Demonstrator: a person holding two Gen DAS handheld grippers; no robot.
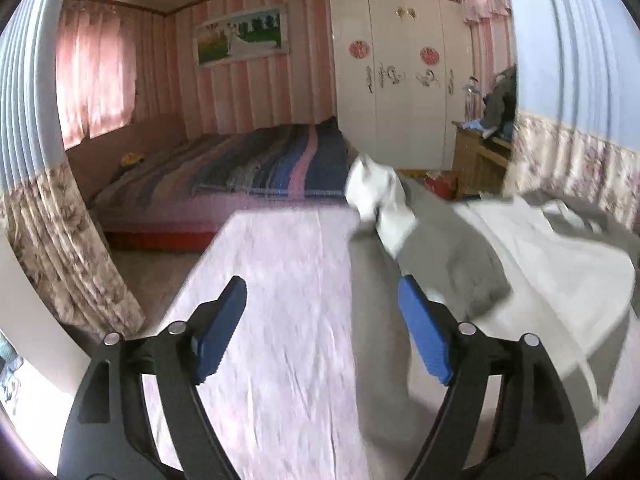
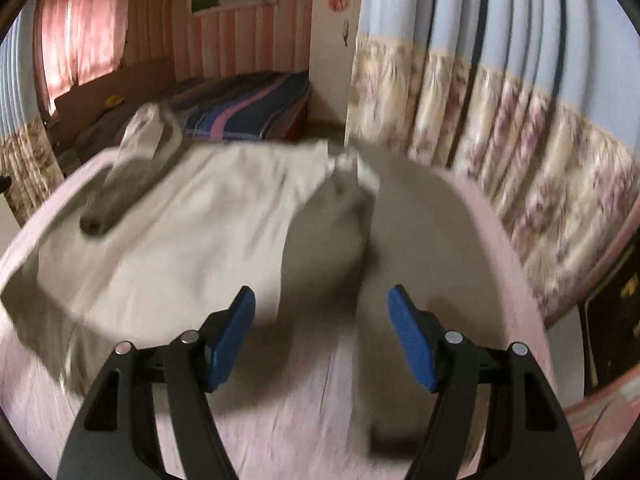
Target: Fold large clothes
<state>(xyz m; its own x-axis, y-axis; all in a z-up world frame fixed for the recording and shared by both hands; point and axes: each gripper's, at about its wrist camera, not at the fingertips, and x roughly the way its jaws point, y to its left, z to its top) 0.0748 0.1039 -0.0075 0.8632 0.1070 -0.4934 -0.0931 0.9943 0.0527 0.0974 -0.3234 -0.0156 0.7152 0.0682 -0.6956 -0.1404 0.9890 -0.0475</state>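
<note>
A large grey-and-white garment (image 1: 500, 256) lies spread on a pink-sheeted table (image 1: 280, 320), to the right in the left wrist view. One sleeve with a white cuff (image 1: 376, 196) lies folded across it toward the far edge. My left gripper (image 1: 322, 300) is open and empty, low over the sheet at the garment's left edge. In the right wrist view the garment (image 2: 192, 216) fills the middle, its sleeve (image 2: 136, 148) at far left. My right gripper (image 2: 322, 308) is open and empty just above the garment's near part. Both views are motion-blurred.
A bed with a striped blanket (image 1: 264, 160) stands beyond the table. A white wardrobe (image 1: 400, 80) and a wooden cabinet (image 1: 480, 160) are at the back right. Floral curtains (image 2: 500, 100) hang close to the table's right side, and another curtain (image 1: 60, 240) hangs on the left.
</note>
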